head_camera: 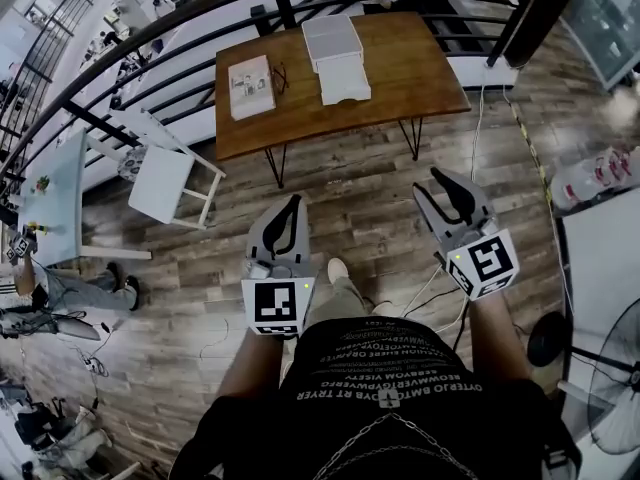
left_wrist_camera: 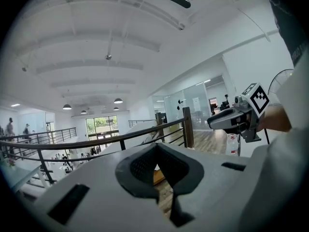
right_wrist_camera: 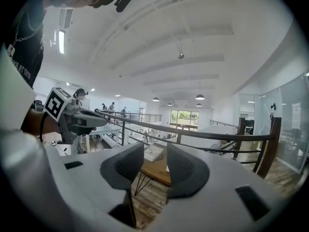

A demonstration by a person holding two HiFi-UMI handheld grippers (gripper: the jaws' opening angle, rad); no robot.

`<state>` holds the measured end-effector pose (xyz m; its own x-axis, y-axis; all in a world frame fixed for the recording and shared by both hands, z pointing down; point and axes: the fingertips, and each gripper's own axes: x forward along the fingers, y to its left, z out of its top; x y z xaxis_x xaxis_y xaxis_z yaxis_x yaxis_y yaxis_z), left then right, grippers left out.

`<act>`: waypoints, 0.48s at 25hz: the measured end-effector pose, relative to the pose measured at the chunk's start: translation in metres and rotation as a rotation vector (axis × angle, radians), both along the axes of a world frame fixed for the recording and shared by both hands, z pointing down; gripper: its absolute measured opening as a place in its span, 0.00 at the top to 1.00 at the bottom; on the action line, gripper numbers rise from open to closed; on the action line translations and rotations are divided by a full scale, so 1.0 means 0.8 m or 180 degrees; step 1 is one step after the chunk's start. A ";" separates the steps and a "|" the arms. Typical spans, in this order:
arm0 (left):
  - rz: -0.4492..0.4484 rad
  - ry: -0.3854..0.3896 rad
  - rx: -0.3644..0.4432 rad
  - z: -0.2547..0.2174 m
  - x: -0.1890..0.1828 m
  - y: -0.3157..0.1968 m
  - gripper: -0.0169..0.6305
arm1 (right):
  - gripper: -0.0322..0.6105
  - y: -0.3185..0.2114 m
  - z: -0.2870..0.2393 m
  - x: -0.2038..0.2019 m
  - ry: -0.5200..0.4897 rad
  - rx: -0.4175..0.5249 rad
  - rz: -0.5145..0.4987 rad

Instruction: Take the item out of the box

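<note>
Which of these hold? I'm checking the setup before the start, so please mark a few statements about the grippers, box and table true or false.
1. The right gripper has its fingers apart with nothing between them. True.
2. The left gripper is shut on the white box. False: its fingers are closed on nothing, far from the box.
3. The white box stands on the wooden table. True.
4. Both grippers hover above the table. False: both are held over the floor, short of the table.
</note>
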<state>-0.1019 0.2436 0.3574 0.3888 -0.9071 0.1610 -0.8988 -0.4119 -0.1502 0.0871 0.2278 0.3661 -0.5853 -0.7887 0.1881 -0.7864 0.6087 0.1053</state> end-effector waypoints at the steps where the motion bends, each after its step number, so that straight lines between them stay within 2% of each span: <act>1: 0.0008 0.0008 0.0007 -0.001 -0.001 -0.011 0.96 | 0.72 -0.009 -0.001 -0.001 0.0002 -0.0003 0.0016; 12: 0.0090 0.0081 0.0061 -0.005 -0.035 -0.118 0.96 | 0.72 -0.105 -0.005 -0.037 0.0033 -0.0013 0.0077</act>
<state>-0.1302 0.1496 0.3533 0.4180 -0.8986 0.1332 -0.8905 -0.4344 -0.1355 0.0574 0.1434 0.3620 -0.5642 -0.8017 0.1974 -0.7997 0.5901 0.1109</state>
